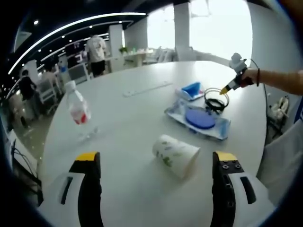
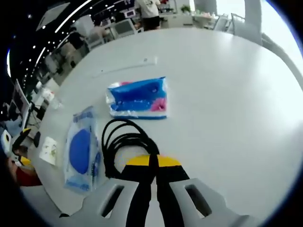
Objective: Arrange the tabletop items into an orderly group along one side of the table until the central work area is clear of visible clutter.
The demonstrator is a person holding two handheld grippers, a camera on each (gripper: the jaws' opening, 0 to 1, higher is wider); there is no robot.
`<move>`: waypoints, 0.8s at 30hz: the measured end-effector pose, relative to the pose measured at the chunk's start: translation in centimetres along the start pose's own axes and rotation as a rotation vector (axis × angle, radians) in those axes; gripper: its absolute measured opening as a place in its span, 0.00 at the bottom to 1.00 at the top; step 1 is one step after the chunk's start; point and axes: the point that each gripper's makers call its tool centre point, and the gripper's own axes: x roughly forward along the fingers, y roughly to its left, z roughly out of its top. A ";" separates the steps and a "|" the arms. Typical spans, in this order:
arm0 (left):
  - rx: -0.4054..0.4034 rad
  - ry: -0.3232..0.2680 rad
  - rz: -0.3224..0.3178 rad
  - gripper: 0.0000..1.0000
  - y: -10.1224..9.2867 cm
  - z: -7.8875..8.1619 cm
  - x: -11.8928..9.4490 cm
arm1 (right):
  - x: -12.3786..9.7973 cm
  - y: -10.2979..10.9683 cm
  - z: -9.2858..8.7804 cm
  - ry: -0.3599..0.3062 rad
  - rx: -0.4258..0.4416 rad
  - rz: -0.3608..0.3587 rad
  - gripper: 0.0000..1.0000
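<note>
Right gripper [image 2: 154, 165] low in the right gripper view, yellow tips pressed together on a strand of the coiled black cable [image 2: 124, 142] lying on the white bench [image 2: 227, 94]. Just ahead of the tips, a blue-and-pink soft pack [image 2: 138, 98]; left of the coil, a clear packet with a blue disc [image 2: 81, 149].

No lettering can be read anywhere: the red label on the clear plastic bottle [image 1: 78, 110], the green print on the white paper cup [image 1: 175, 154] and the blue-and-pink tissue pack [image 2: 138, 98] are all too blurred to decipher.
</note>
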 end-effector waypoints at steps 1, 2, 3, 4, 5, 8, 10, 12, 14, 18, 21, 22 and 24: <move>0.000 0.002 -0.001 0.94 0.0 0.0 0.0 | 0.2 -0.1 -0.1 0.003 0.001 -0.003 0.02; 0.001 0.003 -0.001 0.94 0.0 -0.1 0.0 | 0.3 -0.2 -0.3 0.008 0.000 -0.007 0.02; 0.002 0.003 -0.001 0.94 0.0 -0.1 0.0 | 0.5 -0.4 -0.5 0.014 0.000 -0.013 0.02; 0.002 0.003 0.000 0.94 0.0 -0.1 0.0 | 0.7 -0.4 -0.6 0.017 -0.002 -0.015 0.02; 0.002 0.003 0.001 0.94 0.1 -0.1 0.0 | 0.8 -0.5 -0.7 0.018 -0.007 -0.018 0.02; 0.002 0.005 0.002 0.94 0.1 -0.1 0.0 | 1.3 -0.7 -0.9 0.020 -0.027 -0.030 0.02; 0.004 0.004 -0.001 0.94 0.0 0.0 0.0 | 1.6 -0.9 -1.1 0.019 -0.046 -0.042 0.03; 0.010 0.000 0.001 0.94 0.0 0.1 0.0 | 1.9 -0.9 -1.1 0.007 -0.056 -0.050 0.03; 0.012 -0.001 0.000 0.94 0.0 0.2 0.0 | 1.9 -1.1 -0.9 -0.003 -0.048 -0.057 0.03; 0.014 0.000 -0.002 0.94 -0.1 0.2 0.0 | 1.9 -1.0 -0.7 -0.016 -0.052 -0.053 0.04; 0.014 0.003 -0.003 0.95 -0.1 0.1 0.1 | 1.9 -1.2 -0.6 -0.027 -0.061 -0.063 0.06; 0.016 0.002 -0.005 0.96 -0.1 0.2 0.1 | 1.8 -1.2 -0.6 -0.028 -0.064 -0.067 0.07; 0.022 0.001 -0.007 0.97 -0.2 0.2 0.1 | 1.6 -1.4 -0.3 -0.048 -0.063 -0.078 0.11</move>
